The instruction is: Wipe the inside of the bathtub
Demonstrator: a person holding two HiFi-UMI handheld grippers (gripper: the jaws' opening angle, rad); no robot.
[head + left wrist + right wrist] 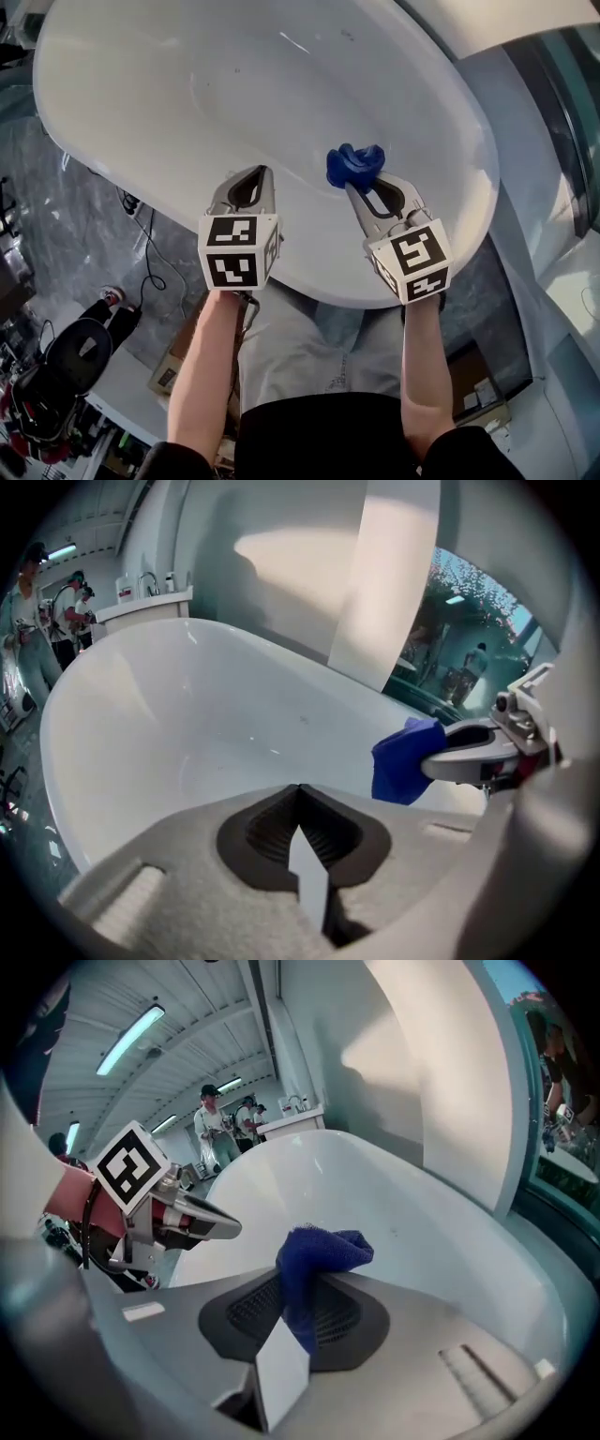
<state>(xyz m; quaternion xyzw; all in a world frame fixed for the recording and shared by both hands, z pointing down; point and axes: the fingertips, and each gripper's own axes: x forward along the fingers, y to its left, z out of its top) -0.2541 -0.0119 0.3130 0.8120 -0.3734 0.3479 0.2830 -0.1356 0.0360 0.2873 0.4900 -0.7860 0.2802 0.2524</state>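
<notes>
Right gripper point(364, 192) jaws clenched on blue cloth point(355, 165), just inside bathtub point(169, 84) near rim; left gripper point(254, 176) jaws closed, empty. Wiping looks barely begun, whole inside left

Rig: left gripper point(260, 172) and right gripper point(360, 190) have matt grey moulded jaws, each with a dark ribbed pad recess. Behind each sits a white cube, left cube point(239, 251) and right cube point(410, 261), with black square markers on its faces. In the right gripper view, the left gripper's body shows a red section point(67, 1194) and a thin black cable point(89, 1232) looping beneath. Person: black top point(319, 436), dark sleeves point(178, 459) ending above the elbows, forearms bare; light grey trousers point(300, 347).
</notes>
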